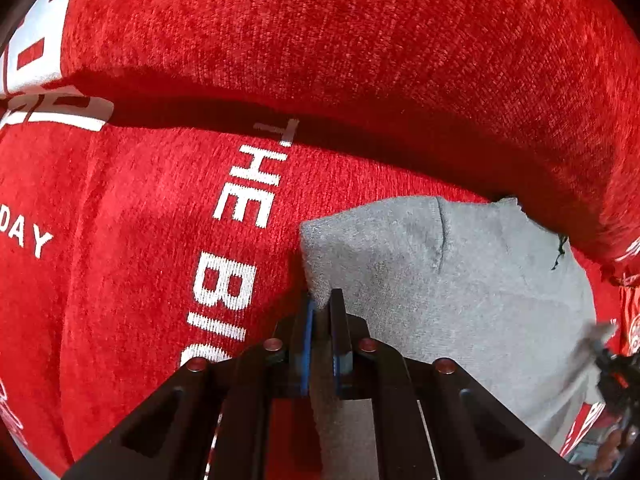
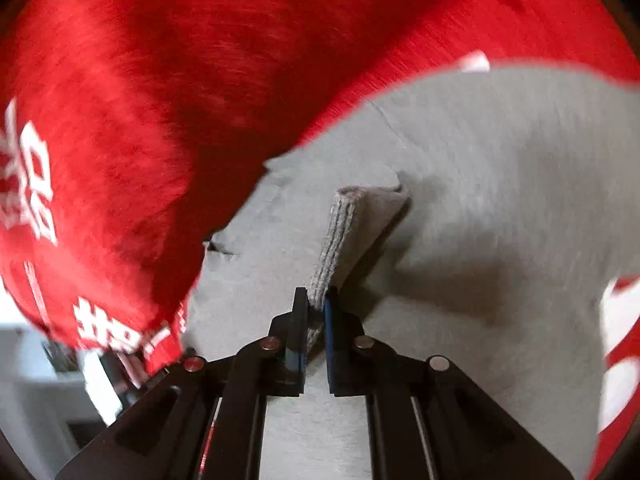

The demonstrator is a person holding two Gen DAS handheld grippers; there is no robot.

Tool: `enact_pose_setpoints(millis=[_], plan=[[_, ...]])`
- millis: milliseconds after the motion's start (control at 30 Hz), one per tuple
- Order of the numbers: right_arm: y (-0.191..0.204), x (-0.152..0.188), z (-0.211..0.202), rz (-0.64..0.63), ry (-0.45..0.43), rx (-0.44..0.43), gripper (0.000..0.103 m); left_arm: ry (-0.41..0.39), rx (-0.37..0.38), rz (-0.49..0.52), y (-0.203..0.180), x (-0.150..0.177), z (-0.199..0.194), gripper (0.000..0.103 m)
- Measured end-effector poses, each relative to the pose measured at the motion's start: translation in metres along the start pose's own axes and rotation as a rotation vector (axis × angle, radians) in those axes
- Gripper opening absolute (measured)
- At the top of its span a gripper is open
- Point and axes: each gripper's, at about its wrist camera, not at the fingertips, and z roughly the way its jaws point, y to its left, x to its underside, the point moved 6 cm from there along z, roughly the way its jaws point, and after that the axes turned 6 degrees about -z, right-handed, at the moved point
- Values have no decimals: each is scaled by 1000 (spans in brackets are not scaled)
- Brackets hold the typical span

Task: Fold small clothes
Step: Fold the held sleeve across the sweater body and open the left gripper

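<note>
1. Fabric is pinched at both ends. On the left, a corner of the grey garment [image 1: 440, 280] is clamped between the narrowed jaws of the left gripper [image 1: 322, 304]; cloth fills the gap between the blue pads.

2. In the right wrist view, the right gripper [image 2: 316, 300] is closed down on a ribbed hem of the same grey garment [image 2: 500, 160], and the ribbed edge stands up from the jaws in a folded ridge.

3. The garment lies spread on a red printed blanket [image 1: 140, 200], partly tucked under a raised red fold [image 1: 360, 60] of that blanket — its far edge is hidden there.

4. The step in hand is judged to be a fold carried across by both pinched points. For a clean crease, both grips should be kept level and moved together, with the cloth held lightly taut between them — not stretched.

5. The long axis is judged to run roughly from one gripper to the other. Which end is collar or waist cannot be told.
</note>
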Motion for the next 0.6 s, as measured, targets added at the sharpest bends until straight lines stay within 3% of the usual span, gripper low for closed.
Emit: enact_pose_setpoints(millis=[167,233,333,367,433,467,600], plan=[[-48,12,7,55,70,156,9,-11,-22,-3,-2,-2,-5,9],[-62,16,-1,116,53,155,6,-9,-37,1,-5,1,-11,9],[-65,23,-8,99,62,194,11,-6,-76,28,-8,5,-21,9],[-64,27,-11,80,75,206,17,-1,-87,35,-10,9,-24,9],[-61,37,-20,40,101,216,46,22,-109,51,-16,20,-33,9],[-58,43,-23,18,113,218,52,31,-113,60,-20,26,-38,9],[-41,65,-29,-60,148,219,55,41,-139,98,-32,54,-58,9]])
